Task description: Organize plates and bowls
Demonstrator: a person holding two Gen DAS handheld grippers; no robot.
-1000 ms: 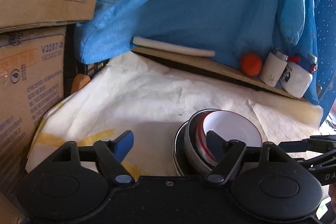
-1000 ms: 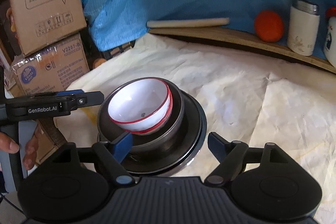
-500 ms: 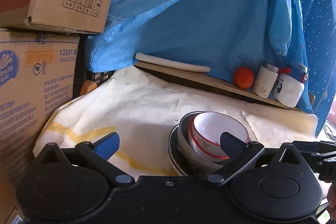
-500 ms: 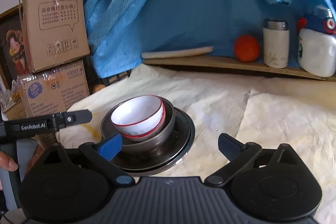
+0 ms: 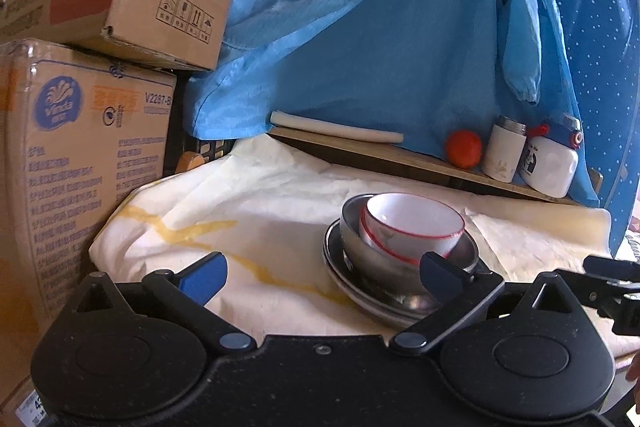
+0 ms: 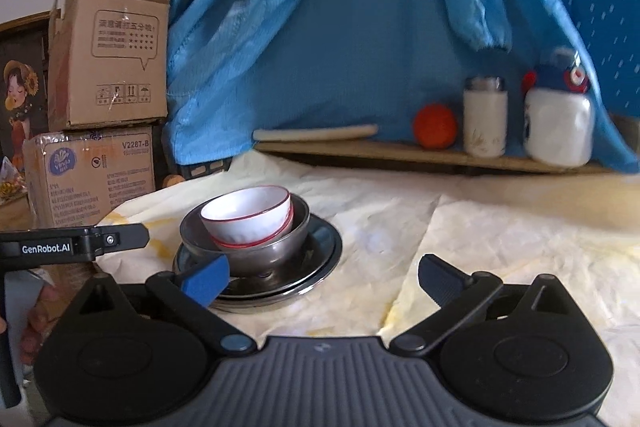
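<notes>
Two sets of tongs, left tongs (image 5: pixel 322 269) and right tongs (image 6: pixel 322 277), stand wide apart, holding nothing. Just past them, a white red-rimmed bowl (image 6: pixel 250 217) sits in a grey metal bowl (image 6: pixel 276 247) on stacked metal plates (image 6: pixel 316 255).

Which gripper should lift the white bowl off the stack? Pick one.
Probably left. The left gripper has its right finger by the white bowl; the right gripper centres on bare cloth beside the stack. Both are open.

Soft daylight, slight motion blur in right view, fisheye bending, dark corners
</notes>
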